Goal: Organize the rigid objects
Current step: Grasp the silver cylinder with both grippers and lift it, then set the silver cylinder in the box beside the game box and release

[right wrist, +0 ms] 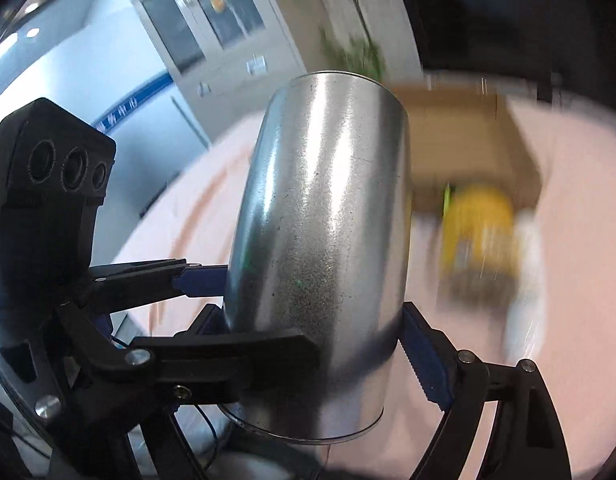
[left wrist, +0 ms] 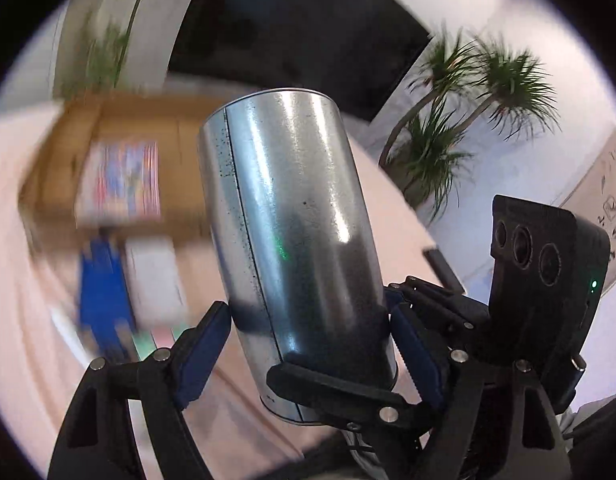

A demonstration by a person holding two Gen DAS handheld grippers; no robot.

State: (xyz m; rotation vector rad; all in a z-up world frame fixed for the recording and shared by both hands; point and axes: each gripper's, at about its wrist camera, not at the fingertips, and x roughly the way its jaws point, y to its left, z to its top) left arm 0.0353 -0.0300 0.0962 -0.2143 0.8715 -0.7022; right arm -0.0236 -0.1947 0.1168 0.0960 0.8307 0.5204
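Note:
A tall silver metal can (left wrist: 292, 248) fills the middle of the left wrist view, held off the pink-covered table. My left gripper (left wrist: 308, 344) is shut on its lower part, blue pads pressing both sides. The same can (right wrist: 324, 248) fills the right wrist view, where my right gripper (right wrist: 312, 344) is also shut on its lower part. Each view shows the other gripper's black body beside the can. The background is motion-blurred.
An open cardboard box (left wrist: 120, 152) holding a colourful flat item sits on the pink table (left wrist: 36, 320), with blurred blue and white things in front of it. A yellow item (right wrist: 480, 232) lies near the box (right wrist: 468, 140). Potted plants (left wrist: 460, 128) and a cabinet (right wrist: 212, 24) stand behind.

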